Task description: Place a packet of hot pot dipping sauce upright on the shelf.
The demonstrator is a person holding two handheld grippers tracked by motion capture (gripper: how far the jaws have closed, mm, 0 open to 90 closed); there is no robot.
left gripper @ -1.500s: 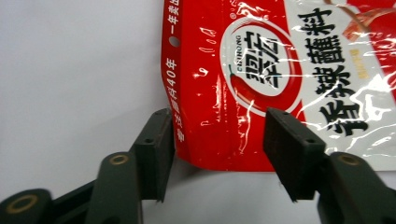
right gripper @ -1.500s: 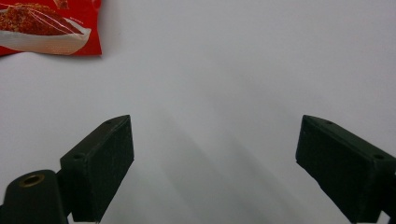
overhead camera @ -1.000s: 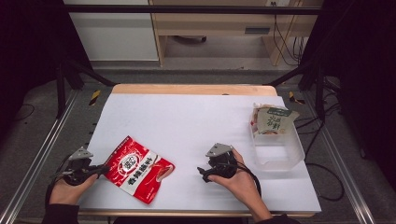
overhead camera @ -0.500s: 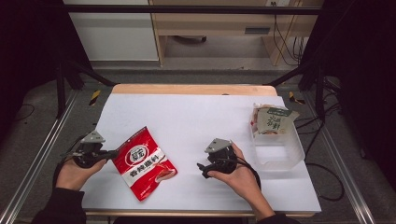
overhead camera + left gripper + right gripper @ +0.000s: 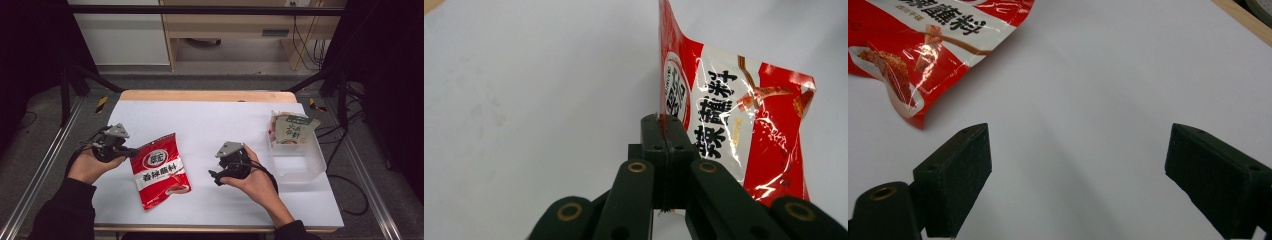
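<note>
Left gripper [image 5: 664, 125] clamps the edge of a red and white glossy plastic snack pouch [image 5: 160, 170]; right gripper [image 5: 1078, 165] hovers with jaws spread wide over the white table [image 5: 225, 120].

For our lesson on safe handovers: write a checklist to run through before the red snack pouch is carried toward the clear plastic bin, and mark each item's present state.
1. Left tongs clamped on the edge of the red and white foil snack pouch: ok.
2. Pouch fully off the white table: cannot tell; its far end looks to rest there.
3. Right tongs open and free: ok.
4. White table surface between pouch and clear plastic bin free of obstacles: ok.
5. Room in the bin: cannot tell; a green and beige packet already leans at its far end.
</note>
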